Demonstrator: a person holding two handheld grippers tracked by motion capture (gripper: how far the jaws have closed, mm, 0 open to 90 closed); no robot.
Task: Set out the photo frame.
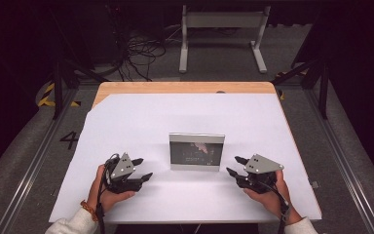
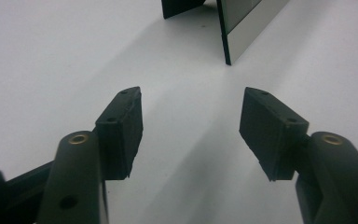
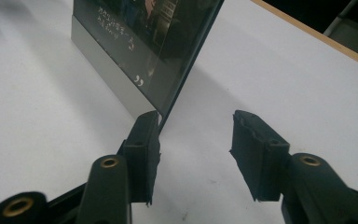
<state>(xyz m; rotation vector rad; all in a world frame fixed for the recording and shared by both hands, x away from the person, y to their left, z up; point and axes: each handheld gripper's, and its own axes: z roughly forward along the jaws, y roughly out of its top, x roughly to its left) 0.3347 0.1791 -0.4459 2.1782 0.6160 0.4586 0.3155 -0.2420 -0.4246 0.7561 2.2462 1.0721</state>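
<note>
Both grippers gape empty, w/ the upright picture frame (image 1: 196, 152) between them, long axis across you; your right gripper (image 1: 237, 165) sits nearer than the left gripper (image 1: 142, 168).

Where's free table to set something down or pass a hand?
Bare white sheet between the silver-edged standing photo frame and the wooden far edge, and along both side edges. Crowded: near strip, where open left gripper and right gripper flank the frame.
</note>
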